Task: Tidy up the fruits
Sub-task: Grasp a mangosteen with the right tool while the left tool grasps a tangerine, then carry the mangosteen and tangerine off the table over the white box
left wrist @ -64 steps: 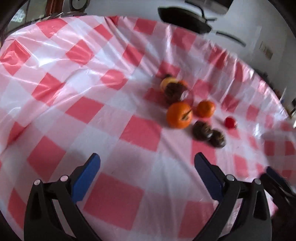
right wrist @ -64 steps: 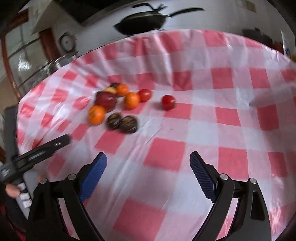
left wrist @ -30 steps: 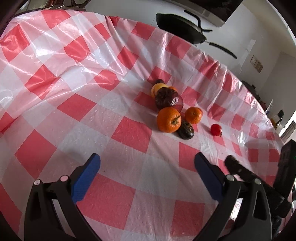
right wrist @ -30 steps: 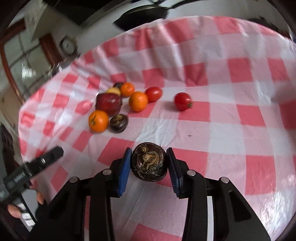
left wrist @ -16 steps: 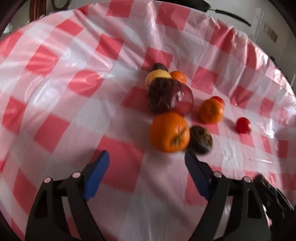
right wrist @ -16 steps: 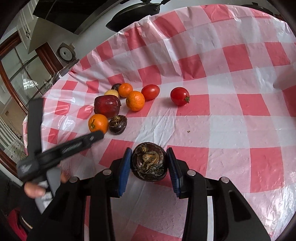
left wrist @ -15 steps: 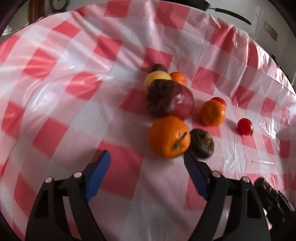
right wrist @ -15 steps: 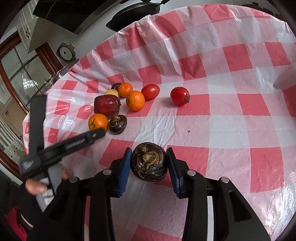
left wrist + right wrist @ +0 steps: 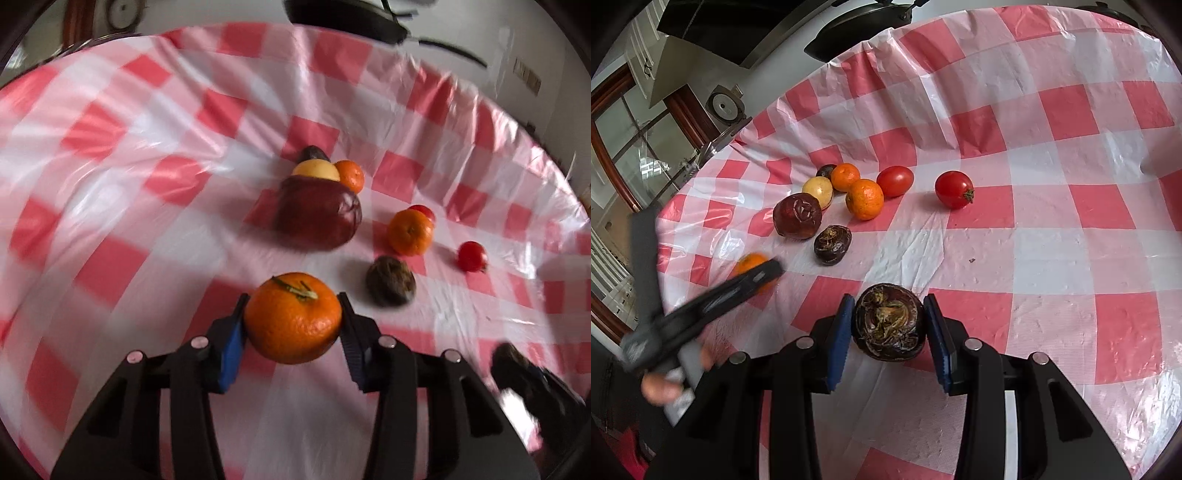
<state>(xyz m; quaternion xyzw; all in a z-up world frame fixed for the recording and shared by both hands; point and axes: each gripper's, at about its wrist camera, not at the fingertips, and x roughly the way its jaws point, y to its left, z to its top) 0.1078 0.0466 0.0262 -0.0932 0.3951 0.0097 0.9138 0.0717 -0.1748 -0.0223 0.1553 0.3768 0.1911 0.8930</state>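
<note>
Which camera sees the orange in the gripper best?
The left wrist view: the orange sits sharp and whole between the left gripper pads. The right wrist view shows only a blurred bit, partly hidden behind that gripper.

Left wrist view is motion-blurred: cloth [image 9: 155,122] checks smeared, apple [image 9: 317,216] edges soft. Yellow fruit [image 9: 316,171] is half hidden behind the apple; dark fruit [image 9: 312,153] behind it is nearly covered. Right gripper [image 9: 532,376] is blurred and cut by the frame edge. In right wrist view, orange [image 9: 751,264] is mostly masked by the blurred left gripper [image 9: 768,271].
</note>
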